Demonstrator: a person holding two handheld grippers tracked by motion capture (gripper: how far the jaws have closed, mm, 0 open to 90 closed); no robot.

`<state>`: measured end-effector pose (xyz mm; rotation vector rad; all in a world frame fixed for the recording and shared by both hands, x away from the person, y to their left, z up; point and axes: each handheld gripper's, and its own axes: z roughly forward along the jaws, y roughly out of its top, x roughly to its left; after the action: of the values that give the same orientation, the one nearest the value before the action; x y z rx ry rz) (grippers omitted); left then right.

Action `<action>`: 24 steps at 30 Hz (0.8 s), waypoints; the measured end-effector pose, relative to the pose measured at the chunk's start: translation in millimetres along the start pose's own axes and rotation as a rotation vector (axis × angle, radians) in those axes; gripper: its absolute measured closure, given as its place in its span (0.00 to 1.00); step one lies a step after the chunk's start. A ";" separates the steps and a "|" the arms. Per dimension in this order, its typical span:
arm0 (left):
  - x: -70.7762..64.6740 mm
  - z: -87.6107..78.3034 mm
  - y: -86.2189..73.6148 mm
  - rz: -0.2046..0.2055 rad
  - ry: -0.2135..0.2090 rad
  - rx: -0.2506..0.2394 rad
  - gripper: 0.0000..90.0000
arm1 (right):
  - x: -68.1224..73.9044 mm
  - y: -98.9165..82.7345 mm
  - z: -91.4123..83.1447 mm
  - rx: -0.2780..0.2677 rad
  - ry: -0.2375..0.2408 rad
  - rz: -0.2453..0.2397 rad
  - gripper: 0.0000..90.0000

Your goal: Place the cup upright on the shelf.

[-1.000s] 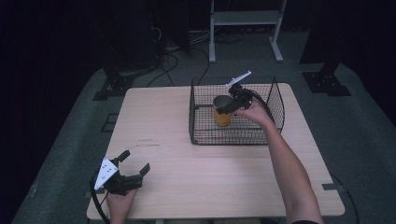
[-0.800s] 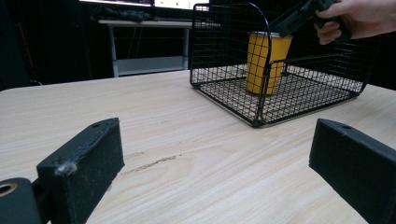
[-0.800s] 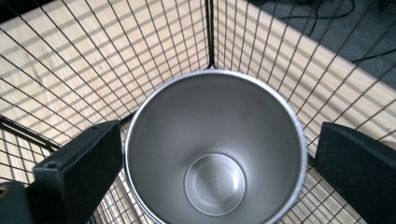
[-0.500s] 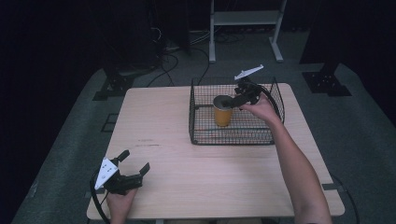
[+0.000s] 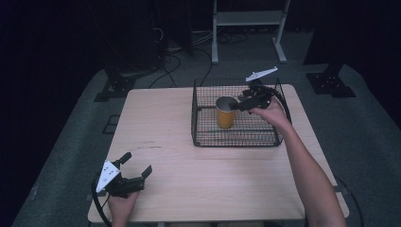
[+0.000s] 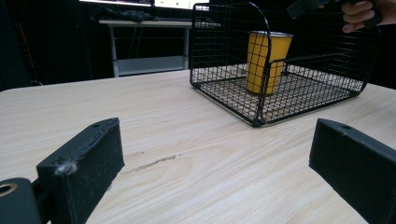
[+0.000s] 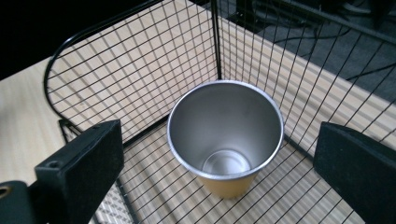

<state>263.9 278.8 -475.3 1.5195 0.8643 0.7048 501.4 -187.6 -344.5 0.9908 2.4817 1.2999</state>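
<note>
Cup: a yellow tapered metal cup with a silver inside (image 7: 225, 140) stands upright and empty on the floor of a black wire-mesh basket (image 5: 203, 127), which sits on the pale wooden surface (image 5: 189, 189).
Right gripper: the right gripper (image 7: 219, 172) hangs above the basket, its fingers (image 7: 79, 163) spread wide, one to each side of the cup's rim and touching nothing.
Left gripper: the left gripper (image 6: 210, 177) rests low on the near part of the surface, fingers (image 6: 79, 163) apart and empty, well away from the basket.
Risk, tipping: judged from the narrow base, a finger nudging the rim on the way down could topple the cup.
Risk, mesh: the basket's tall wire wall stands just beyond the cup; a finger could catch it and drag the basket.
Risk, slipping: smooth tapered metal may slide through a light squeeze.
</note>
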 end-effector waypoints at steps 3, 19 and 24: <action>-0.2 0.3 0.1 0.000 0.001 -0.001 0.03 | 2.3 -4.7 -3.9 0.004 -0.012 0.005 0.01; -0.5 0.6 0.1 0.001 0.004 0.000 0.03 | 9.6 -32.6 -33.1 -0.043 0.005 0.030 0.01; -0.6 0.7 0.0 0.001 0.005 0.000 0.03 | 17.6 -35.9 -38.4 -0.043 0.023 0.019 0.04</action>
<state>264.1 277.9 -475.3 1.5191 0.8674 0.7089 454.2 -216.6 -346.7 0.9972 2.4561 1.3712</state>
